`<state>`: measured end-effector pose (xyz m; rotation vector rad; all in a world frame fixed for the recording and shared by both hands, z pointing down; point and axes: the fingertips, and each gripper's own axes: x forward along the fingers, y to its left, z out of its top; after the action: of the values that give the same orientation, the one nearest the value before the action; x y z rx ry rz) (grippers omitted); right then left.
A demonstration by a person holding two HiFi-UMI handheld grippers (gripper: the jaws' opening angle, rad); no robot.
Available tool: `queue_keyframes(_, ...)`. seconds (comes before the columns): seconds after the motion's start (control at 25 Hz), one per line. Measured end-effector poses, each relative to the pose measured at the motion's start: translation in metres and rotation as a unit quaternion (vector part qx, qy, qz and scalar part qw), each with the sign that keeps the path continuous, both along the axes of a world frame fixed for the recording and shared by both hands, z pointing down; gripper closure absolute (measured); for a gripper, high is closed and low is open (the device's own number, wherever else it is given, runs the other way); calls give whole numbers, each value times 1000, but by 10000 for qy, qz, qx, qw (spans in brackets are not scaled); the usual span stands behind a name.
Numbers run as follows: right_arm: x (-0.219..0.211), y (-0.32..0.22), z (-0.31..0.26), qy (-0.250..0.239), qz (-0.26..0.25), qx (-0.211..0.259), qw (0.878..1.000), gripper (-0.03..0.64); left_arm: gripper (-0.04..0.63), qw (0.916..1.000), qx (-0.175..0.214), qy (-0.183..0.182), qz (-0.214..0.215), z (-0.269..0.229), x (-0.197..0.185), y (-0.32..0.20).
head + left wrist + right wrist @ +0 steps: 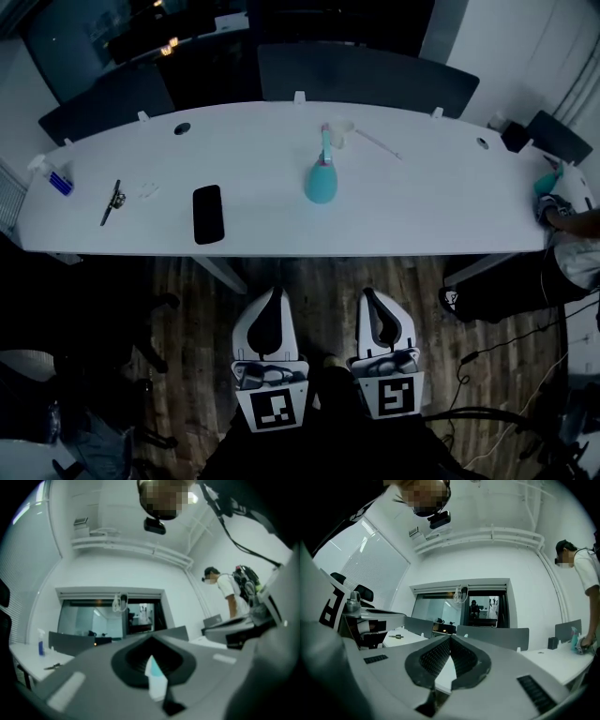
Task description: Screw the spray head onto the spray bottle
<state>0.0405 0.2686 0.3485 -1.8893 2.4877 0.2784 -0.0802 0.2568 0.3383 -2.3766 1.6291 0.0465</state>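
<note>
Now | my left gripper (275, 293) and right gripper (368, 294): both pressed together, empty, over the floor (319, 277), short of the desk (422, 211) | bottle (321, 183): upright, straight ahead between them, well apart | spray head (343, 127): just behind it, likely nearer my right.

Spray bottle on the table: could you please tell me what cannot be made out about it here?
- Spray bottle, head view: too small and dim to show its neck or threads.
- Spray head, head view: too small; shape unclear.
- Right gripper view: bottle hidden behind the shut right gripper.
</note>
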Motion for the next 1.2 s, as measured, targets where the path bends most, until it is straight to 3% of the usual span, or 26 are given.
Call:
queue_keyframes(0.32,9,0,-20,-6,-135,96,9999,612,594,9996,75,73,-244,-11,3,6)
queue_keyframes(1.2,14,-5,-24,188,-188,162,9995,612,594,9998,86,28,-152,-11,19,-4)
